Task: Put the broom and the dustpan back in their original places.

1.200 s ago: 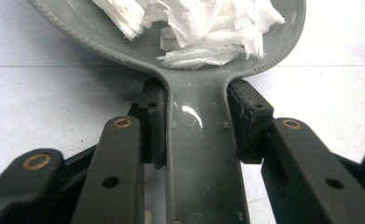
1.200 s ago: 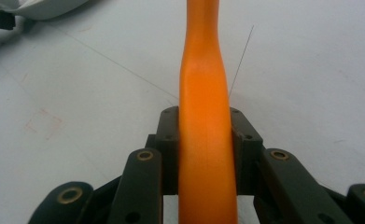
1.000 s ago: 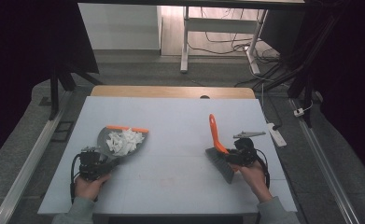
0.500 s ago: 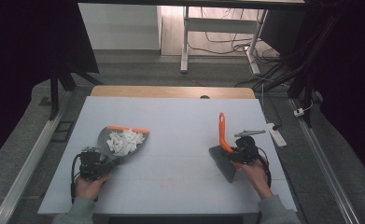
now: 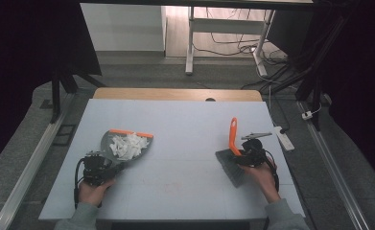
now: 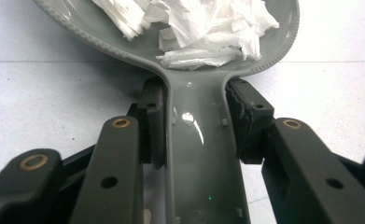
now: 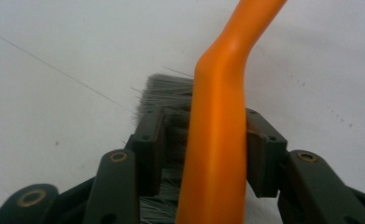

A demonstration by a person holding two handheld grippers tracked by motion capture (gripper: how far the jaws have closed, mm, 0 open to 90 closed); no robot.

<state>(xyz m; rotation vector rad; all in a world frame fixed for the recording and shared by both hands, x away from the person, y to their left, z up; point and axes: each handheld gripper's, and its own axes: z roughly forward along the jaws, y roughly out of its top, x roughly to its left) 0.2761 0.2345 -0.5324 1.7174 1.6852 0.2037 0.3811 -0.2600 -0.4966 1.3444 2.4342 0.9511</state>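
From the high view, the left tool point(image 5: 97, 167) holds a grey dustpan point(image 5: 123, 146) heaped with white paper scraps point(image 5: 127, 144) on the pale desk point(image 5: 185, 124), while the right tool point(image 5: 246, 155) holds a brush point(image 5: 232, 152) well apart at the desk's right side. In the left gripper view, both jaws press on the dustpan's handle point(image 6: 201, 154). In the right gripper view, the jaws clamp the brush's orange handle point(image 7: 220, 126), grey bristles point(image 7: 164, 93) against the desk
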